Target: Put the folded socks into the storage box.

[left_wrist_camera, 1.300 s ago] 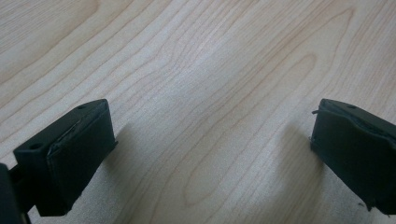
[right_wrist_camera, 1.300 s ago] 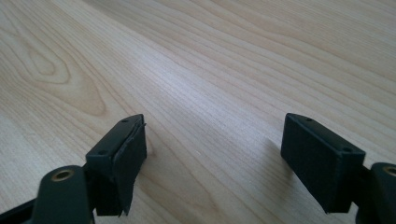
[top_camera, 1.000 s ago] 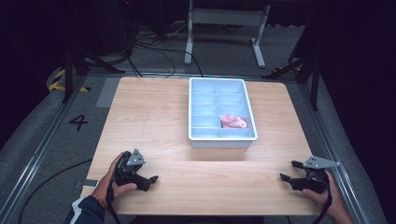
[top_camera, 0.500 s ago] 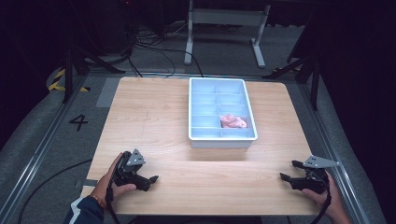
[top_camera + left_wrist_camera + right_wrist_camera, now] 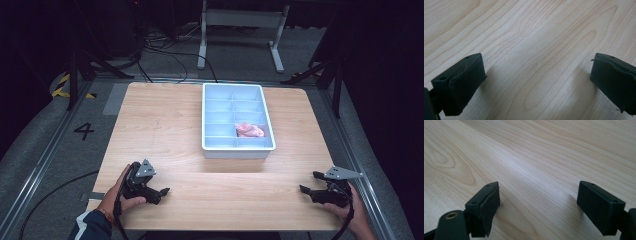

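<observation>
Wooden table (image 5: 165,130) — both tools gape, blue tray (image 5: 207,120) apart

wooden table (image 5: 165,125) — blue divided tray (image 5: 215,120) on it

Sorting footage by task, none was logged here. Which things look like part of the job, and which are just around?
Likely the job:
- blue divided tray
- pink item in one right-hand compartment
- left gripper, open
- right gripper, open

Just around:
- wooden table
- floor cables
- metal stand

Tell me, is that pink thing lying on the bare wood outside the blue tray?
No, the pink thing lies inside the blue tray, in a compartment on its right side.
</observation>
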A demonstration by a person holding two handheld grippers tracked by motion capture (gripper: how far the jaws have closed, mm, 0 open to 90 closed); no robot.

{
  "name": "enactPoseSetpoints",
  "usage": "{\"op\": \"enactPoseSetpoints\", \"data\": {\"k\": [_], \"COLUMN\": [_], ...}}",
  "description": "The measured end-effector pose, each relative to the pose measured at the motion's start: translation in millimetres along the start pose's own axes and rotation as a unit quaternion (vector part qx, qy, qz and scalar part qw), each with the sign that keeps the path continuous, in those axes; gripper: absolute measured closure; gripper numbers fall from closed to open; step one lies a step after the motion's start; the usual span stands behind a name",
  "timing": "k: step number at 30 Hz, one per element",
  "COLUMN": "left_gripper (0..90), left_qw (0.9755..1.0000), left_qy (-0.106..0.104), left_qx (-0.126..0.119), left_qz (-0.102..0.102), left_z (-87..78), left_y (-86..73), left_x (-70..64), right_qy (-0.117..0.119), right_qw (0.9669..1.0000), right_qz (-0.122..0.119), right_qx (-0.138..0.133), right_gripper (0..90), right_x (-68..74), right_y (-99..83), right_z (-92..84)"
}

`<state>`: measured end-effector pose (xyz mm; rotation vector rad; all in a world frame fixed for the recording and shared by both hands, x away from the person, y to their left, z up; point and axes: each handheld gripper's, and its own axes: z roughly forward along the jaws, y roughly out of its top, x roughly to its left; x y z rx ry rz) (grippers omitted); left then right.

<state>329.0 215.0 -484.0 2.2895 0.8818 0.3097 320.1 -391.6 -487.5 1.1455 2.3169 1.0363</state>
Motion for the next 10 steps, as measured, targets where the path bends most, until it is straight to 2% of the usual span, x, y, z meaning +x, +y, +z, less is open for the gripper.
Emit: {"op": "enactPoseSetpoints", "data": {"k": [10], "left_gripper": [0.0], "left_qw": [1.0000], "left_qy": [0.000], "left_qx": [0.000], "left_qz": [0.000], "left_z": [0.0], "left_y": [0.0], "left_x": [0.0], "right_qy": [-0.001], "right_qw": [1.0000], "right_qz": [0.003], "right_qx": [0.001], "right_gripper": [17.6], "right_x": [-0.2], "right_y": [0.2], "right_z": [0.3]}}
